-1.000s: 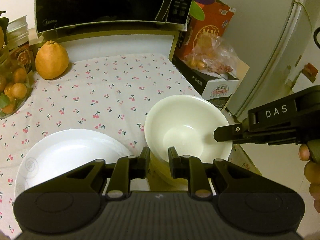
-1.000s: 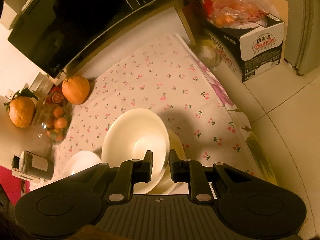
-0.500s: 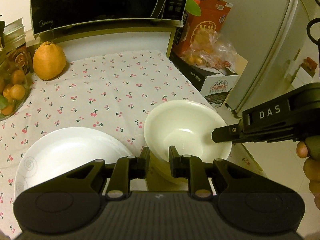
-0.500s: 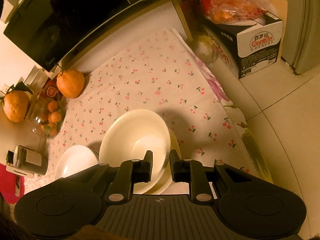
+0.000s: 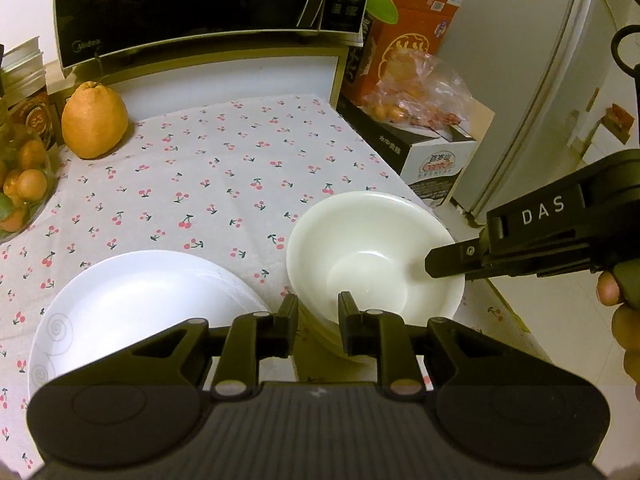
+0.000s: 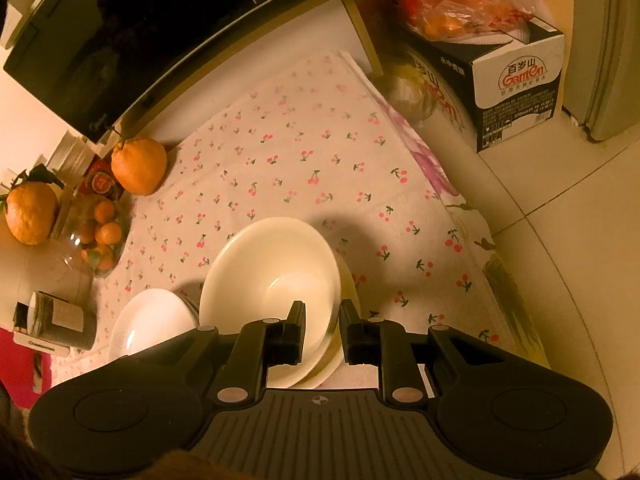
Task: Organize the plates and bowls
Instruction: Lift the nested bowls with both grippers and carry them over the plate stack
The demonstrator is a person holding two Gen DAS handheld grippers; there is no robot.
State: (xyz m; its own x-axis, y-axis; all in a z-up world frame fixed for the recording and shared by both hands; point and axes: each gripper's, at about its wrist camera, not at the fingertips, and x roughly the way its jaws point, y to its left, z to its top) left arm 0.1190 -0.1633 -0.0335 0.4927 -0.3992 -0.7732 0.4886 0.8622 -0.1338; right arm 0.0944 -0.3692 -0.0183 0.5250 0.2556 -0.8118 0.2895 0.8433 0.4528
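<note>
Peering past the left gripper [image 5: 318,312], low centre of its view: fingers a narrow gap apart, nothing between them, hiding the near edge of the bowl stack [image 5: 374,256]. Stack count unclear, two rims at least. White plates [image 5: 132,308], lower left, rims layered, number unclear. Right gripper [image 5: 444,264] enters from the right, clamped on the top bowl's rim. Right wrist view confirms: rim pinched between the fingers of the right gripper [image 6: 322,322]. Only this view shows a second large orange fruit [image 6: 30,212] at left edge. Cherry-print cloth [image 5: 224,172] covers the counter.
</note>
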